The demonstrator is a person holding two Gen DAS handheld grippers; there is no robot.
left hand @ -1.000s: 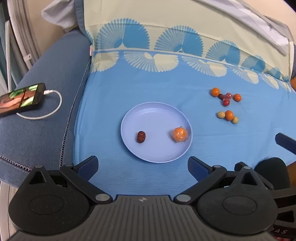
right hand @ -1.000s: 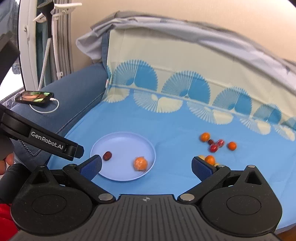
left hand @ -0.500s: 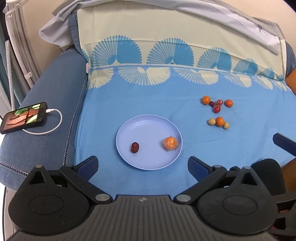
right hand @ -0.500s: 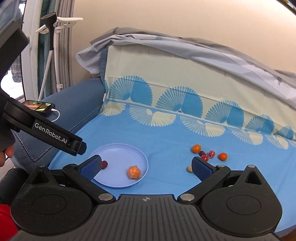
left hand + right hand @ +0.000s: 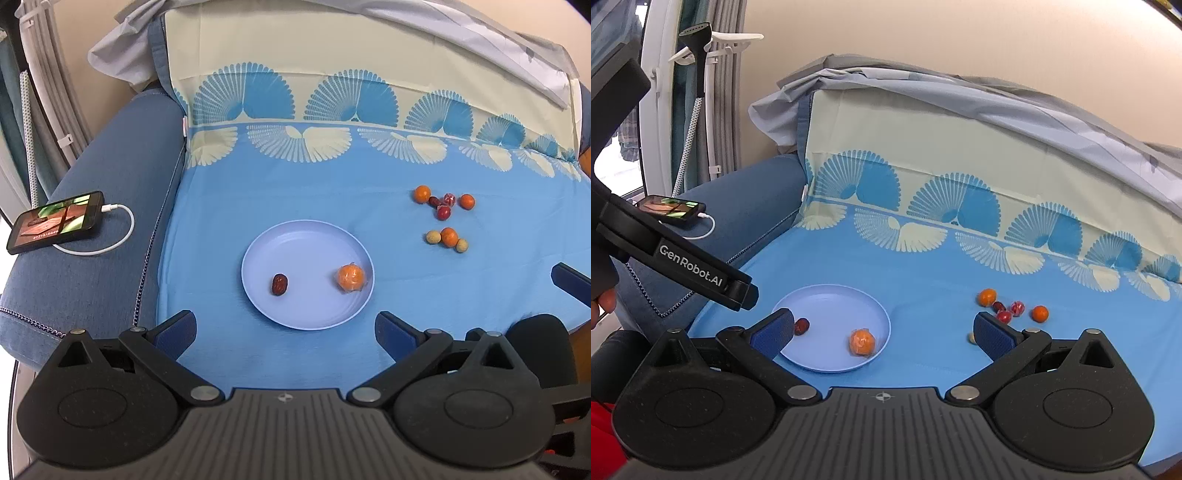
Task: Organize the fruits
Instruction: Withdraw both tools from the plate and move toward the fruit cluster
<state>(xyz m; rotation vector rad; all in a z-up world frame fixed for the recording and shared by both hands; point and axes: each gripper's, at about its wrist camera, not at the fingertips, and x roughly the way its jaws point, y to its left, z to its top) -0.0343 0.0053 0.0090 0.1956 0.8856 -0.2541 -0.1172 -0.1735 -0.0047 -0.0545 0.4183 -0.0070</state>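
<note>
A pale blue plate [image 5: 306, 240] lies on the blue sheet and holds a wrapped orange [image 5: 351, 277] and a dark red date [image 5: 279, 284]. It shows in the right wrist view too [image 5: 827, 299], with the orange [image 5: 862, 342] and date [image 5: 802, 326]. A cluster of small oranges, red fruits and tan balls [image 5: 445, 218] lies right of the plate, also in the right wrist view [image 5: 1012, 308]. My left gripper [image 5: 286, 328] is open and empty, held back above the plate's near edge. My right gripper [image 5: 882, 332] is open and empty, raised near the front.
A phone [image 5: 55, 221] on a white cable rests on the blue sofa arm at left. The patterned backrest [image 5: 332, 103] rises behind the sheet. The left gripper's body [image 5: 687, 266] crosses the left of the right wrist view.
Both grippers have drawn back and up from the sheet; the plate and fruits look smaller and farther. Nothing on the sheet has moved.
</note>
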